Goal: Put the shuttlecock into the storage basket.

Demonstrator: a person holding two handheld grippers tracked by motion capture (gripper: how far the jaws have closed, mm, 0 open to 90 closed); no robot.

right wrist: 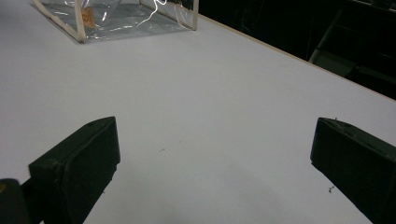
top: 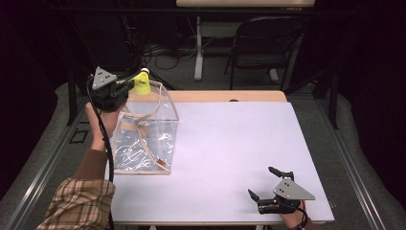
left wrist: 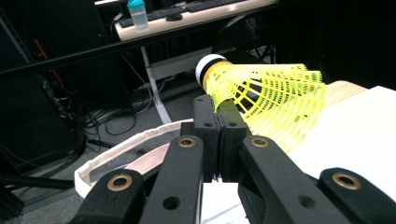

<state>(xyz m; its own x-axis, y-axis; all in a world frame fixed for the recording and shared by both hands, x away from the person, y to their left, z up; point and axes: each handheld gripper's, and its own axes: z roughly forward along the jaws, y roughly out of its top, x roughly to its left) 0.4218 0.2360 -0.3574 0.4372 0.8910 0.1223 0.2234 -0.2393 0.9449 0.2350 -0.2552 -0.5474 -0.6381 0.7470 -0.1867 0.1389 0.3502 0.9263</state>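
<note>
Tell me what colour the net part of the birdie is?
Bright yellow. The plastic mesh skirt of the shuttlecock shows best in the left gripper view.

Bag on the table's left part; shuttlecock above its far rim; right gripper near front edge

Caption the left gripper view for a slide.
Left gripper pinches a yellow shuttlecock above the clear bag's rim.

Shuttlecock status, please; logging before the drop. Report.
Left tongs shut on yellow shuttlecock, above clear bag. Right tongs open, idle on table. Nothing in the way.
</note>
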